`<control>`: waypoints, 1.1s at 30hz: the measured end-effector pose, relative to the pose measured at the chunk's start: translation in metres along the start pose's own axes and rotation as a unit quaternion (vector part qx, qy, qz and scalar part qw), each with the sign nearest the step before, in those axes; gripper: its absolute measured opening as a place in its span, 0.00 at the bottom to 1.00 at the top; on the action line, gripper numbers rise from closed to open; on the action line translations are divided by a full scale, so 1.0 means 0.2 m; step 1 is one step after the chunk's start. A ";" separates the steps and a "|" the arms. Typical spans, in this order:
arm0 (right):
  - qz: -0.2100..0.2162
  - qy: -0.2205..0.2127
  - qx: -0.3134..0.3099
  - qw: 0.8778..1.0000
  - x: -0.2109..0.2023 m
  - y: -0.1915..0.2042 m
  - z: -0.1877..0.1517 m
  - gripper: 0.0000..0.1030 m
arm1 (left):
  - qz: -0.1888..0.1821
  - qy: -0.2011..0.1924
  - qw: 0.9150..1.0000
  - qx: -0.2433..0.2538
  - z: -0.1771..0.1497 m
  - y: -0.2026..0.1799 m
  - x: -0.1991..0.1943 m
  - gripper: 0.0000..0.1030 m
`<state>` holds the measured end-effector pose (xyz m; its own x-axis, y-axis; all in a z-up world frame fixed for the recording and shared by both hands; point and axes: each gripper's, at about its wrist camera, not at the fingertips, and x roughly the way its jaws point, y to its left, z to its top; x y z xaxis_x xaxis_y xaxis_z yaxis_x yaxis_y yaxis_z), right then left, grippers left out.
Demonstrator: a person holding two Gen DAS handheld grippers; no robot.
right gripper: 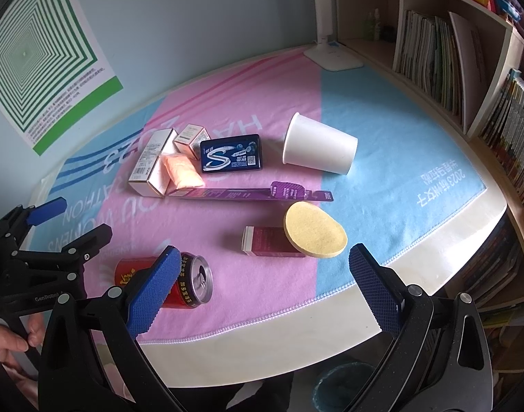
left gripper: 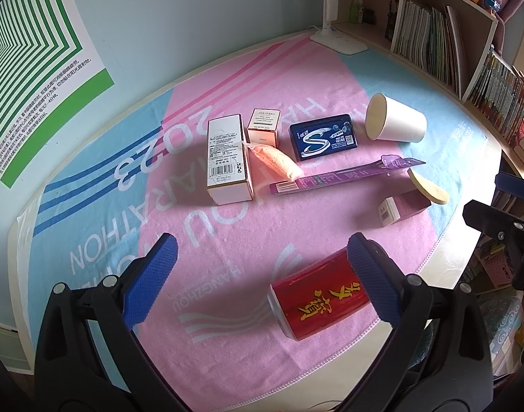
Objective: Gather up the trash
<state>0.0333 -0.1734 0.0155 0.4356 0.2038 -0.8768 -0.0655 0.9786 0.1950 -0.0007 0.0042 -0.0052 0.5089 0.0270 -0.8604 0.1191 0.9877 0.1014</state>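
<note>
**Red can on its side beneath spread left fingers**

A red drink can [left gripper: 318, 297] printed with gold characters is seen lying on its side on the pink band of a pink-and-blue towel [left gripper: 227, 226] that covers the worktop [right gripper: 433, 250]. In the right wrist view its opened silver top [right gripper: 200, 279] faces toward the near-right.

Farther back, other litter is spread over the towel: a tipped white paper cup [right gripper: 318, 149], a dark blue gum pack [right gripper: 231, 153], a tall white carton [left gripper: 227, 159], a small peach-coloured carton [left gripper: 263, 125], a soft orange sachet [left gripper: 277, 163], a long purple toothbrush package [left gripper: 344, 173], a small maroon box [right gripper: 270, 240], and a round yellow sponge pad [right gripper: 315, 230] propped against that box.

The left gripper [left gripper: 262, 276] is held wide open just above the can; its right finger [left gripper: 373, 283] overlaps the can's far end in the picture, though contact cannot be confirmed. Nothing is gripped. The right gripper [right gripper: 265, 286] is likewise spread wide and empty, poised over the near edge of the worktop beside the can.

The towel's stitched hem runs close to the can, with a bare cream strip of worktop before the edge. A waste bin [right gripper: 344, 384] is glimpsed on the floor below. Open towel is left around the can.
</note>
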 end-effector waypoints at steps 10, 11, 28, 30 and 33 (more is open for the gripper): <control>0.001 0.003 0.000 1.000 0.01 0.00 0.00 0.94 | 0.001 0.000 1.000 0.001 0.00 0.00 0.00 0.94; 0.000 0.003 0.000 1.000 0.01 0.00 0.00 0.94 | 0.001 0.001 1.000 0.000 0.00 0.00 0.00 0.94; 0.000 0.015 -0.004 1.000 0.04 0.00 0.00 0.94 | 0.005 0.005 1.000 0.003 -0.01 0.02 0.04 0.94; 0.000 0.016 -0.005 1.000 0.05 0.00 0.00 0.94 | 0.006 0.006 1.000 0.004 -0.01 0.02 0.05 0.94; -0.002 0.018 -0.006 1.000 0.06 -0.01 0.00 0.94 | 0.008 0.011 1.000 0.005 0.00 0.02 0.07 0.94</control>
<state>0.0392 -0.1719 0.0040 0.4036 0.2001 -0.8928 -0.0738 0.9797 0.1862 0.0061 0.0085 -0.0167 0.4911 0.0457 -0.8699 0.1193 0.9857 0.1191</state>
